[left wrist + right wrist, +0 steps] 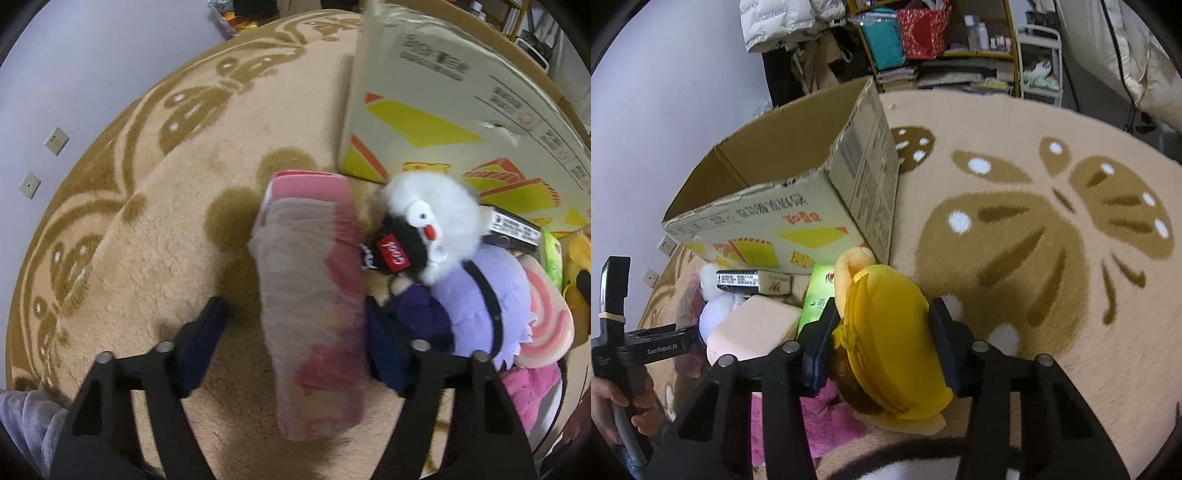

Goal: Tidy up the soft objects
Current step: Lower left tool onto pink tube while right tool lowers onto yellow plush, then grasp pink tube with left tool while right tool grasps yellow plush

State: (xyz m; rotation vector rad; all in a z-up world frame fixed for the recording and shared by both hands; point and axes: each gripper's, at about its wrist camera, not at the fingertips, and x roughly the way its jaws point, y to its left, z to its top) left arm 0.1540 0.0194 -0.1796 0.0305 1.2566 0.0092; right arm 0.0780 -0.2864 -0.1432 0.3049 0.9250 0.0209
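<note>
Two grippers work over a tan carpet (155, 236) patterned with brown butterflies. Left wrist view, from left to right: the left gripper (297, 321) has its jaws spread wide, one finger resting clear on the carpet and the other touching the right flank of a pink plastic-wrapped packet (314, 310), which lies lengthwise between them; whether that finger presses the packet cannot be judged through the blur. Just right of the packet lies a heap of soft toys: a white fluffy plush (436, 218) with a black face patch and a red tag, a lilac plush (476, 291) crossed by a black strap, a pink-striped plush (550, 328) and a magenta furry plush (528, 391) beneath. A black printed carton (513, 225) and a green packet (552, 254) sit at the far side of the heap. Behind stands an open cardboard box (424, 110) printed with yellow and orange wedges.

Right wrist view, from left to right: the person's left hand (613, 410) grips the handle of the left gripper. The cardboard box (783, 206) stands upright with its top open. A peach-coloured soft block (753, 325) lies beside the green packet (816, 295). The right gripper (882, 332) is clamped on a yellow plush (890, 350), both fingers pressing its sides, above the magenta furry plush (827, 421).
</note>
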